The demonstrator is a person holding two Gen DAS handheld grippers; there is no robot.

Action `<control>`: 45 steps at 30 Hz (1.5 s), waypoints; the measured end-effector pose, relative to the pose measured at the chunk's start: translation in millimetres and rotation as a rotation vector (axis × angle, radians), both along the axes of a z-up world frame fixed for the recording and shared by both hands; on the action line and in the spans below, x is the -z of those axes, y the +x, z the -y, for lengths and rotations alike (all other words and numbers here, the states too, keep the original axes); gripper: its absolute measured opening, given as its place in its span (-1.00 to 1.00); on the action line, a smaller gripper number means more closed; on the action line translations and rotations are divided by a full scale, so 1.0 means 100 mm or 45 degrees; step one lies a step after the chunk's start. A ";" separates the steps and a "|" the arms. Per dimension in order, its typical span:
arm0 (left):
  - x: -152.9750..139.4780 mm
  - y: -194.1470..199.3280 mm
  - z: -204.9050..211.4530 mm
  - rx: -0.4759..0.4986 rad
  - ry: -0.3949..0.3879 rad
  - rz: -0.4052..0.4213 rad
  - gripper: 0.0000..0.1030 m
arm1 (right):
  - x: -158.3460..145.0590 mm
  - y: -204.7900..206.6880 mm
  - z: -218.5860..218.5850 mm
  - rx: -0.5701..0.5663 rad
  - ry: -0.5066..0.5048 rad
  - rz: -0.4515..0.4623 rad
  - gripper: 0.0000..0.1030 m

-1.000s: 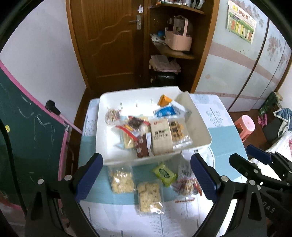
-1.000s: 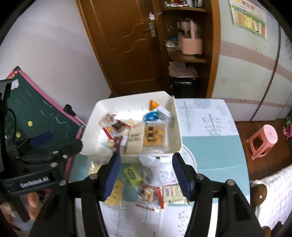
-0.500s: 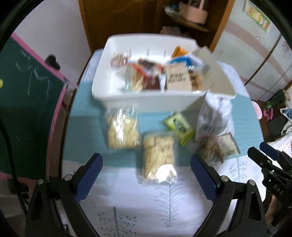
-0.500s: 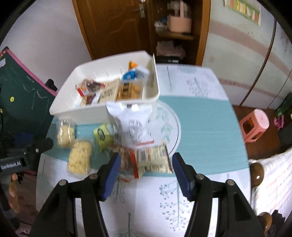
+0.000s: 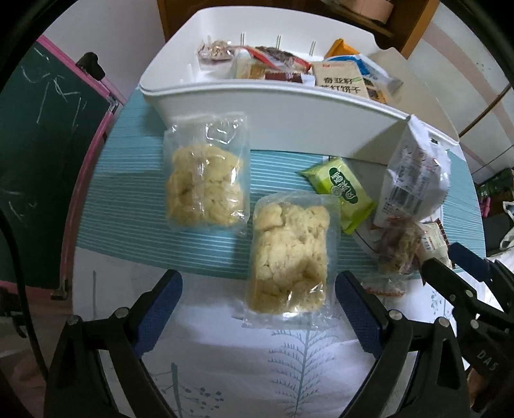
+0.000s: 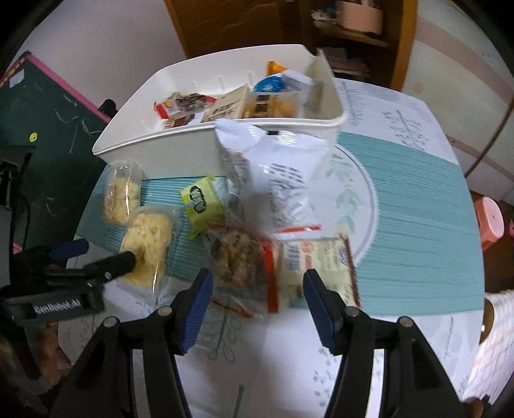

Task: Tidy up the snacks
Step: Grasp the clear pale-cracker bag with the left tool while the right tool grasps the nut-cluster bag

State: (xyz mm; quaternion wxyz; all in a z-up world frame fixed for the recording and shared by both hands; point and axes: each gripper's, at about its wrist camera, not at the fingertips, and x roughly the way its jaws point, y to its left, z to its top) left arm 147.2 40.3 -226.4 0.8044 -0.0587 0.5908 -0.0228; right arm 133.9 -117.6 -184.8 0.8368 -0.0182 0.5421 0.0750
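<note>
A white bin [image 5: 289, 106] holds several snack packs; it also shows in the right wrist view [image 6: 167, 144]. On the table before it lie two clear bags of pale puffs [image 5: 289, 254] [image 5: 205, 180], a green packet [image 5: 343, 189], a white bag [image 5: 414, 180], a nut pack [image 6: 237, 257] and a cracker pack [image 6: 318, 260]. My left gripper [image 5: 257, 305] is open, its fingers either side of the near puff bag. My right gripper [image 6: 257, 302] is open just in front of the nut and cracker packs.
A green chalkboard with a pink frame [image 5: 41, 128] stands left of the table. A wooden door and shelf [image 6: 353, 29] are behind. A pink stool [image 6: 491, 222] is at the right. The table's near part [image 5: 289, 369] has a white leaf-print cloth.
Both grippers have dropped low and forward toward the table. The left now straddles the near puff bag. The right has closed in on the nut and cracker packs.
</note>
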 end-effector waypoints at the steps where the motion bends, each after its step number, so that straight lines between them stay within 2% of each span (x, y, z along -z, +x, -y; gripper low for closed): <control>1: 0.02 0.02 -0.01 -0.008 -0.003 -0.004 0.83 | 0.02 0.02 -0.02 -0.014 -0.004 0.003 0.14; 8: 0.11 0.11 -0.09 -0.057 -0.053 -0.023 0.82 | 0.28 0.18 -0.13 -0.107 -0.018 -0.039 0.14; 14: 0.19 0.15 -0.13 -0.083 -0.073 -0.059 0.81 | 0.39 0.22 -0.26 -0.195 -0.074 -0.023 0.12; 16: 0.21 0.18 -0.10 -0.079 -0.068 -0.069 0.81 | 0.42 0.21 -0.31 -0.246 -0.080 -0.028 -0.11; 21: 0.31 0.29 -0.01 -0.067 -0.084 -0.114 0.80 | 0.45 0.20 -0.34 -0.279 -0.052 -0.044 -0.17; 27: 0.37 0.38 0.11 -0.030 -0.068 -0.132 0.49 | 0.45 0.15 -0.28 -0.284 -0.012 -0.079 -0.17; 28: 0.36 0.38 0.14 -0.019 -0.063 -0.126 0.37 | 0.45 0.14 -0.27 -0.283 -0.007 -0.086 -0.17; 29: 0.34 0.39 0.16 -0.003 -0.060 -0.114 0.14 | 0.45 0.11 -0.25 -0.281 -0.003 -0.091 -0.17; 30: 0.32 0.39 0.19 0.015 -0.066 -0.100 0.09 | 0.45 0.10 -0.24 -0.276 0.001 -0.099 -0.17; 38: 0.21 0.27 0.24 0.059 -0.008 -0.098 0.07 | 0.46 -0.01 -0.24 -0.276 0.039 -0.153 -0.18; 41: 0.06 0.12 0.23 0.085 -0.013 -0.088 0.07 | 0.40 -0.06 -0.28 -0.289 0.049 -0.159 -0.18; 45: -0.27 0.04 0.18 0.110 0.020 -0.007 0.07 | 0.23 -0.10 -0.42 -0.318 0.061 -0.125 -0.18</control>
